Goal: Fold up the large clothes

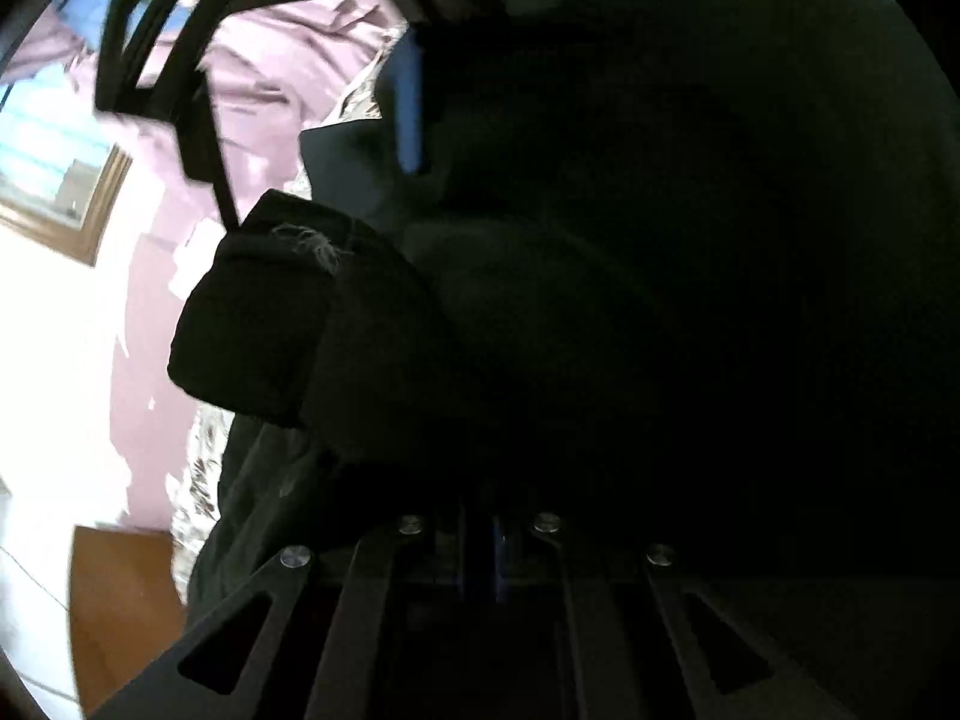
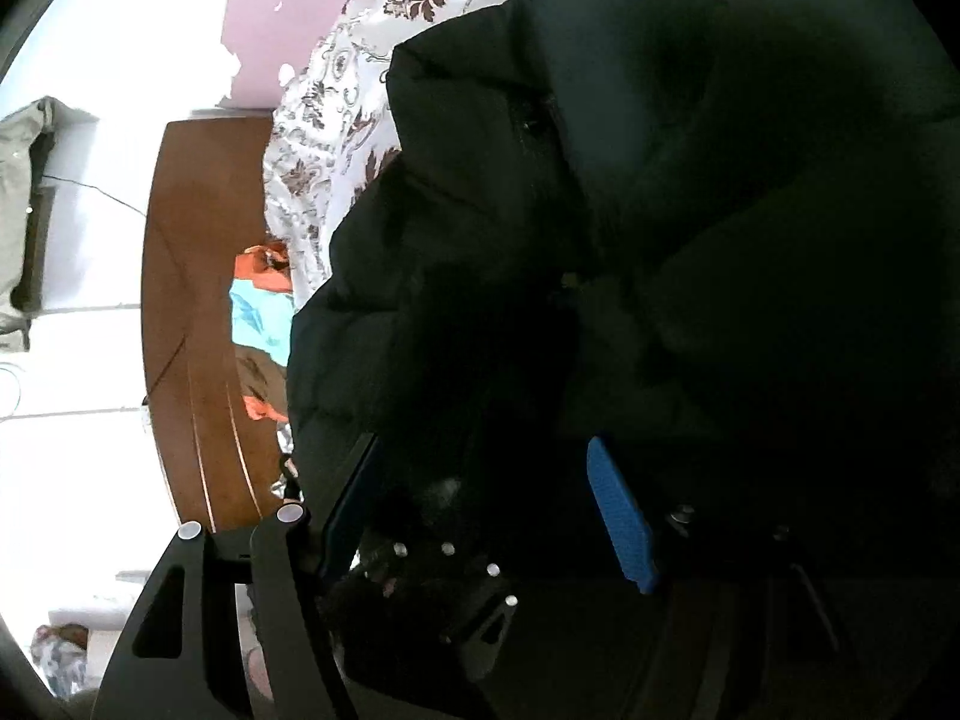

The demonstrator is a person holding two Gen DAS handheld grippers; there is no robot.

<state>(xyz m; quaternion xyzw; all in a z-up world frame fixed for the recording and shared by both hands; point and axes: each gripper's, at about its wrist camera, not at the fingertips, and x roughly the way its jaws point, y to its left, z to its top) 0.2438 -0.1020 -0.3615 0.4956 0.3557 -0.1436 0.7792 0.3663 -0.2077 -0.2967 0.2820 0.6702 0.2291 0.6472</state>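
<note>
Black puffer jacket (image 2: 600, 180): matt quilted cloth. Bedspread (image 2: 336, 120): shiny floral fabric. Footboard (image 2: 192, 300): glossy brown wood. Right gripper (image 2: 480, 516) pads: blue textured plastic.

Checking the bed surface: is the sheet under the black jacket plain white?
No: the sheet beside the black jacket carries a dark red and grey floral pattern.

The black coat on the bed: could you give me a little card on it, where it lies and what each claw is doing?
Garment: black puffy coat, bunched up
Lies on: floral bedspread
Left claw: shut, tips lost in the dark fabric
Right claw: open, coat fabric between its fingers
</note>
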